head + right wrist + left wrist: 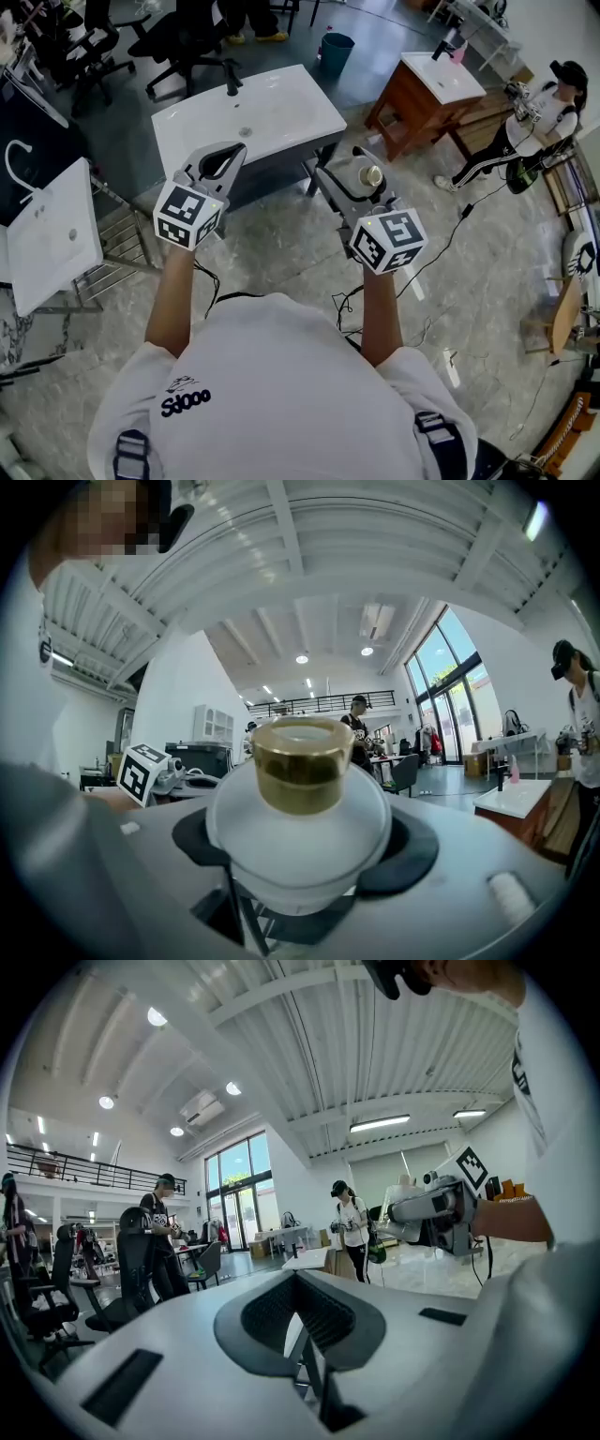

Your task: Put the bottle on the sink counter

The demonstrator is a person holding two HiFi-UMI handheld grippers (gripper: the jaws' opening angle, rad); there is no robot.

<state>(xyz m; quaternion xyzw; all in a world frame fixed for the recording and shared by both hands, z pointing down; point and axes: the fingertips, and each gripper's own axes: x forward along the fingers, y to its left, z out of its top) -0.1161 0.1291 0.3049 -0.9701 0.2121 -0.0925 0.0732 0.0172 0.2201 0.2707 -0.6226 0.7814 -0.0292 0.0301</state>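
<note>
Two tools: right hand-held gripper [305, 847] clasps the bottle [281, 829], spread wide; left hand-held gripper [299, 1279] clenched empty.

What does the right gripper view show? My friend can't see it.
A claw grips a white bottle with a gold cap, seen close up. Far behind, people stand, and a sink sits at the right.

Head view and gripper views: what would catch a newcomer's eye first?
The white round bottle with a gold cap, clamped in the right gripper, fills the right gripper view. Ahead stands the white sink counter with a black tap, beyond the shut, empty left gripper.
</note>
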